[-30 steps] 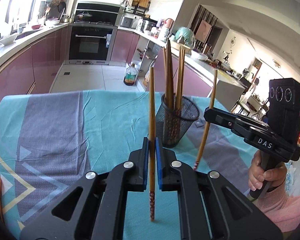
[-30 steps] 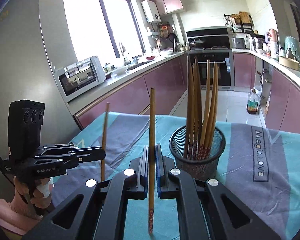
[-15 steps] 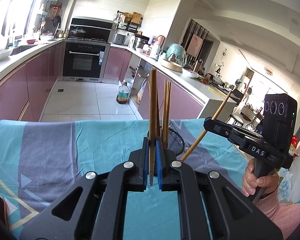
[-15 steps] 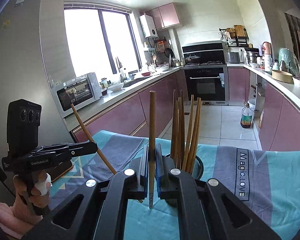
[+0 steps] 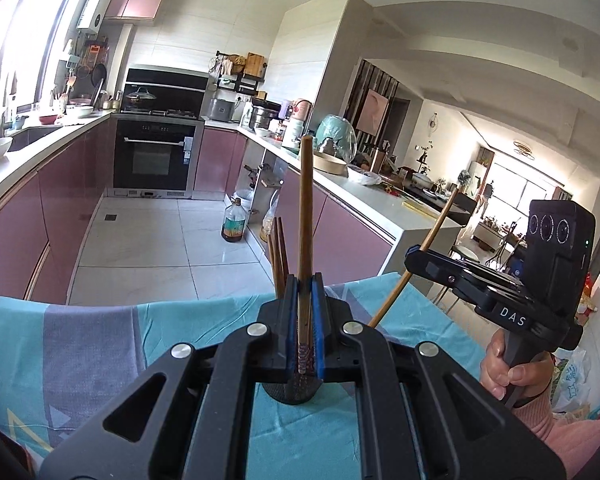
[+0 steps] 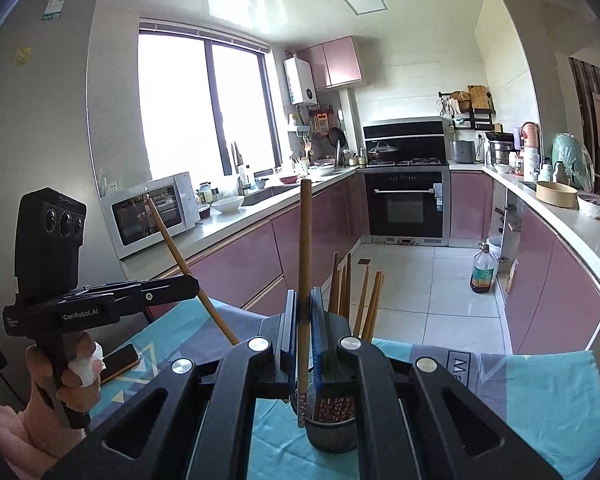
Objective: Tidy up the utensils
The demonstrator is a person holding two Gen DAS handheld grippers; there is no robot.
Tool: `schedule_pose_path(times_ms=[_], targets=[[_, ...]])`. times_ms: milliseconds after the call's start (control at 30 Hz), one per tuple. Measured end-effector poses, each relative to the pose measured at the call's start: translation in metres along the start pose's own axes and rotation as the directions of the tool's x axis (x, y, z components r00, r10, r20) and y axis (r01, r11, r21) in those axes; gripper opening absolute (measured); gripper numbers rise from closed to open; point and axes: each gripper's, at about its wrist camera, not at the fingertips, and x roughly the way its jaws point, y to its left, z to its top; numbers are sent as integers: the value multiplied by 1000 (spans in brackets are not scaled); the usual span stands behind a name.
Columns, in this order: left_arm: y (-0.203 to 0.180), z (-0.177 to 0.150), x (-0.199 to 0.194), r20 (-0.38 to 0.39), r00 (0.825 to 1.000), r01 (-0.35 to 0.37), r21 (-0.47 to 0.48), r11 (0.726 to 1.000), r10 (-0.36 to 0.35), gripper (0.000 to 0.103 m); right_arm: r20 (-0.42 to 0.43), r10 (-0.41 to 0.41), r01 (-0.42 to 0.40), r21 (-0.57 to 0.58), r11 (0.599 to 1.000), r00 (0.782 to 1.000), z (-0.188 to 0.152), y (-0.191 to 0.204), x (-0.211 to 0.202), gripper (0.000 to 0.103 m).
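My left tool [image 5: 305, 312] and right tool [image 6: 304, 322] each clench 1 chopstick [image 5: 305, 216] near its patterned tip: light, stiff, slick wood that pivots easily above the mesh holder [image 6: 332, 432].

Teal-and-grey cloth-covered table [image 6: 548, 396], with mesh holder [image 6: 332, 432] and what looks like a phone [image 6: 118, 362].

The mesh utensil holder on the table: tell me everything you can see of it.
The mesh utensil holder is a round cup of dark metal mesh with a solid rim at its base. It stands upright on the teal and grey tablecloth, mostly hidden behind the right tool. Several brown chopsticks stand in it, patterned red and white ends down, tops fanning above the tool.
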Motion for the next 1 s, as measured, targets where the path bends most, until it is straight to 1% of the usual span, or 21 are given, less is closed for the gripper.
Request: schedule_pose_path(times_ms=[200, 400, 667, 800, 1000], targets=[[-12, 10, 11, 2, 1000, -9, 31, 999, 9, 7, 14, -20, 20, -2, 1000, 1000, 10, -9, 4, 5], [-21, 6, 26, -36, 999, -20, 55, 998, 22, 7, 3, -39, 39, 14, 999, 999, 8, -20, 18, 5], [-25, -3, 44, -90, 995, -31, 67, 997, 37, 7, -37, -49, 50, 48, 998, 998, -2, -34, 39, 5], [-26, -6, 53, -113, 993, -37, 67, 997, 44, 7, -67, -48, 51, 52, 997, 997, -8, -35, 48, 5], [-25, -7, 62, -163, 986, -28, 97, 995, 44, 7, -120, -38, 45, 60, 997, 992, -19, -35, 63, 5]])
